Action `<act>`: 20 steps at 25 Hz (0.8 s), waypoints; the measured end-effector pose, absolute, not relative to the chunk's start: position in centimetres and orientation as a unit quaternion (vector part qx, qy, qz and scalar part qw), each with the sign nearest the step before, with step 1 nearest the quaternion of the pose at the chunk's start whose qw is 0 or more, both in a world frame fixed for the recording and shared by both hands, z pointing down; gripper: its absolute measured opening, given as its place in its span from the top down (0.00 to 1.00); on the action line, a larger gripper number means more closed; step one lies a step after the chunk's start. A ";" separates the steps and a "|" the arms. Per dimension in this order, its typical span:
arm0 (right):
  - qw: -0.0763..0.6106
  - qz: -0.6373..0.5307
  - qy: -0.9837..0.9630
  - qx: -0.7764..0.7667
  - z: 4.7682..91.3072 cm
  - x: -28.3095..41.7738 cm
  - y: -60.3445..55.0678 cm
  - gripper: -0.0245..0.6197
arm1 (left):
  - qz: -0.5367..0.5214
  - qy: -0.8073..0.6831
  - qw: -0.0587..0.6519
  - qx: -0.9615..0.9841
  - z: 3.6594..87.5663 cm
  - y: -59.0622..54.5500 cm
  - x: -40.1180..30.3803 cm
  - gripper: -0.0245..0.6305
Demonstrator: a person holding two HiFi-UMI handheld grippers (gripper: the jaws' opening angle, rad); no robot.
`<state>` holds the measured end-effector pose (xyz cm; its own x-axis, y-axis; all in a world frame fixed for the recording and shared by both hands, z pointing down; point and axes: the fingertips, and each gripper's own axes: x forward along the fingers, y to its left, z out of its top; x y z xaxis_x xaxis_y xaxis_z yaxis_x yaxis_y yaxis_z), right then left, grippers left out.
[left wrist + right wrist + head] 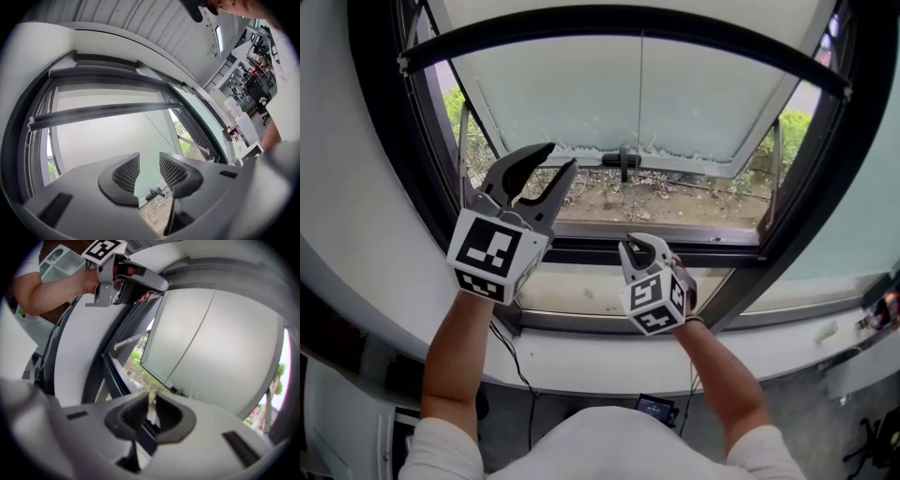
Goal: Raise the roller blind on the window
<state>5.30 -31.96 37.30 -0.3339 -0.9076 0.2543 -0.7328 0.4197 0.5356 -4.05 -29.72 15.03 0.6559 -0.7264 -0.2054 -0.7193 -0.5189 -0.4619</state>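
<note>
The roller blind's black bottom bar point(628, 23) arcs across the top of the window, with pale fabric above it. A thin pull cord point(640, 94) hangs from the bar down the middle of the glass. My right gripper point(645, 246) is low, in front of the lower frame. In the right gripper view its jaws point(151, 412) are shut on the whitish end of the cord point(151, 404). My left gripper point(562, 157) is raised at the left, open and empty. Its ribbed pads point(126, 172) stand apart, with the bar point(103, 112) and cord point(157, 129) beyond them.
A frosted sash point(637, 103) tilts outward, with a black handle point(623, 164) at its lower edge and garden ground below. The white sill point(581, 361) runs under my arms. A black cable point(511, 361) hangs below the sill. A small device point(656, 410) lies on the floor.
</note>
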 end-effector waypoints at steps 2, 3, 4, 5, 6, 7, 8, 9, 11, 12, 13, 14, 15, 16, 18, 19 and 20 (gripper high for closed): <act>0.263 -0.164 -0.799 0.515 37.2 5.5 -31.9 0.87 | 0.005 0.417 0.237 -0.878 16.4 -29.6 -4.5 0.74; 0.262 -0.163 -0.799 0.516 37.1 5.6 -31.8 0.87 | 0.008 0.417 0.224 -0.881 17.1 -29.5 -4.6 0.74; 0.259 -0.162 -0.799 0.517 37.0 5.7 -31.8 0.87 | 0.011 0.416 0.211 -0.884 17.9 -29.5 -4.7 0.74; 0.256 -0.162 -0.799 0.519 36.8 5.8 -31.7 0.87 | 0.013 0.416 0.200 -0.887 18.6 -29.4 -4.8 0.74; 0.253 -0.163 -0.799 0.520 36.5 5.8 -31.6 0.87 | 0.016 0.416 0.188 -0.890 19.3 -29.3 -5.0 0.74; 0.249 -0.165 -0.799 0.521 36.2 5.8 -31.6 0.87 | 0.020 0.416 0.178 -0.892 19.9 -29.2 -5.1 0.74; 0.246 -0.167 -0.799 0.522 35.9 5.8 -31.5 0.87 | 0.024 0.416 0.167 -0.894 20.5 -29.1 -5.2 0.74; 0.243 -0.169 -0.799 0.523 35.5 5.9 -31.4 0.87 | 0.028 0.416 0.157 -0.895 21.0 -28.9 -5.2 0.74; 0.237 -0.172 -0.799 0.524 34.8 5.9 -31.3 0.87 | 0.035 0.415 0.140 -0.898 21.9 -28.6 -5.3 0.74; 0.235 -0.174 -0.799 0.525 34.6 6.0 -31.2 0.87 | 0.038 0.415 0.133 -0.899 22.3 -28.4 -5.4 0.74; 0.233 -0.174 -0.800 0.525 34.4 6.0 -31.2 0.87 | 0.040 0.415 0.126 -0.900 22.8 -28.3 -5.4 0.74; 0.231 -0.175 -0.799 0.526 34.3 6.1 -31.2 0.87 | 0.042 0.415 0.119 -0.901 23.2 -28.1 -5.5 0.74; 0.229 -0.174 -0.799 0.528 34.3 6.1 -31.2 0.87 | 0.043 0.414 0.111 -0.902 23.7 -28.0 -5.6 0.74; 0.227 -0.174 -0.799 0.528 34.2 6.1 -31.1 0.87 | 0.044 0.413 0.103 -0.904 24.2 -27.8 -5.7 0.74; 0.222 -0.174 -0.800 0.529 34.1 6.0 -31.0 0.87 | 0.045 0.411 0.086 -0.906 25.4 -27.6 -5.8 0.74; 0.219 -0.174 -0.800 0.530 33.9 6.0 -30.9 0.87 | 0.046 0.410 0.077 -0.908 26.0 -27.5 -5.9 0.74; 0.217 -0.175 -0.800 0.531 33.7 5.9 -30.8 0.87 | 0.047 0.409 0.069 -0.909 26.6 -27.4 -6.0 0.74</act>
<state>5.92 -30.77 33.67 -0.3426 -0.9256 0.1611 -0.7742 0.3752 0.5097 -5.98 -27.35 26.60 0.6618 -0.7363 -0.1412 -0.7491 -0.6567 -0.0868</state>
